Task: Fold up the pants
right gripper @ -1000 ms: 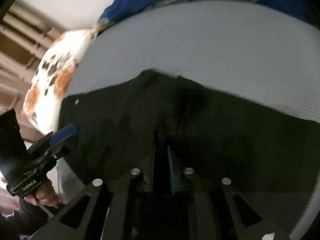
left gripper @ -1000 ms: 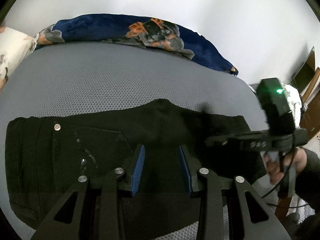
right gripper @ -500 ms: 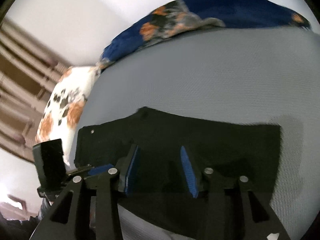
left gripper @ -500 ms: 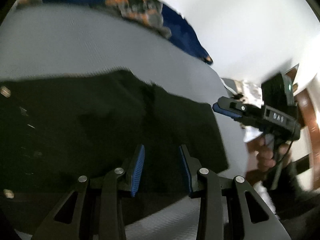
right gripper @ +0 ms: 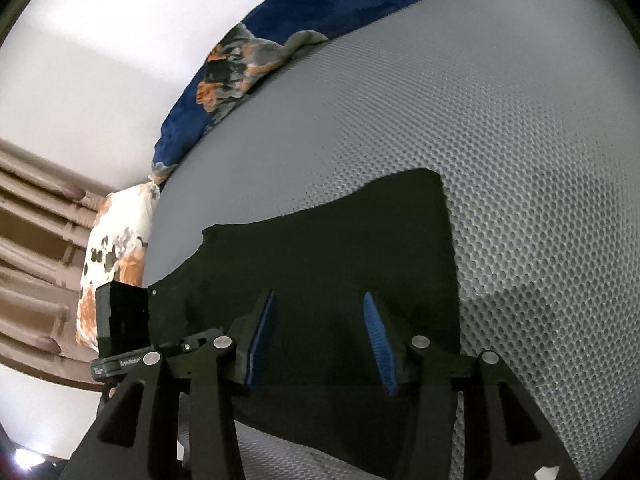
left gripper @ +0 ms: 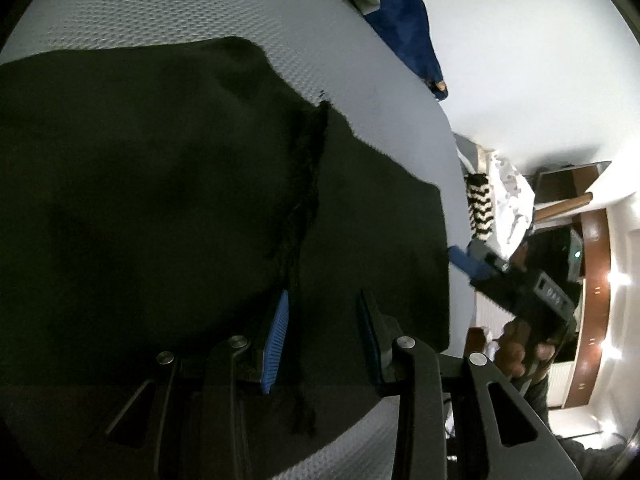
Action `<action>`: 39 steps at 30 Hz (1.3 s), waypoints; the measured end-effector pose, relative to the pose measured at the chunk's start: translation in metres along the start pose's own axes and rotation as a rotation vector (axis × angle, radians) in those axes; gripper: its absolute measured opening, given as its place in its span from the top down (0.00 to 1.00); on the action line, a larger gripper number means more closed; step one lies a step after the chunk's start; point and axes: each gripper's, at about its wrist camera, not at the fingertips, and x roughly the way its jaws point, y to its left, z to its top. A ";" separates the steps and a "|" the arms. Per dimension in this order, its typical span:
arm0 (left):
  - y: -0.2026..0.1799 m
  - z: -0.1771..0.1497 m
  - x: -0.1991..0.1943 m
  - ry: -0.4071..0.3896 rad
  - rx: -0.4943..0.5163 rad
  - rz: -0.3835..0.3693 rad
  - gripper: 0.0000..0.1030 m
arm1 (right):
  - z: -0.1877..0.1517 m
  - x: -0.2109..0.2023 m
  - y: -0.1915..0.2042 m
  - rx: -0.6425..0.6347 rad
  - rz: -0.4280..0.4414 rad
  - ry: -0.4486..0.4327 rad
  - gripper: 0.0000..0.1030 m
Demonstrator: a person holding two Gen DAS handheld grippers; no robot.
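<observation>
The black pants lie flat and folded on the grey mesh mattress; they also show in the right wrist view. A frayed hem edge runs across the top layer. My left gripper is open and empty, low over the pants near their right end. My right gripper is open and empty over the near edge of the pants. Each gripper shows in the other's view: the right one beside the pants' right edge, the left one at their left end.
A dark blue patterned blanket lies along the far edge of the mattress by the white wall. A white and orange pillow sits at the left end. Clothes and wooden furniture stand beyond the right edge.
My right gripper has opened, let go of the pants and drawn back. My left gripper has swung right along the pants toward their right end, staying open.
</observation>
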 end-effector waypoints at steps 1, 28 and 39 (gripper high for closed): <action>-0.002 0.003 0.003 0.002 0.001 -0.001 0.66 | 0.000 0.001 -0.002 0.004 0.000 0.001 0.58; -0.014 -0.019 -0.022 -0.176 0.174 0.140 0.94 | 0.004 0.025 0.003 -0.010 -0.026 0.025 0.55; 0.003 -0.019 -0.017 -0.133 0.133 0.265 0.73 | 0.000 0.034 0.007 -0.092 -0.116 0.037 0.56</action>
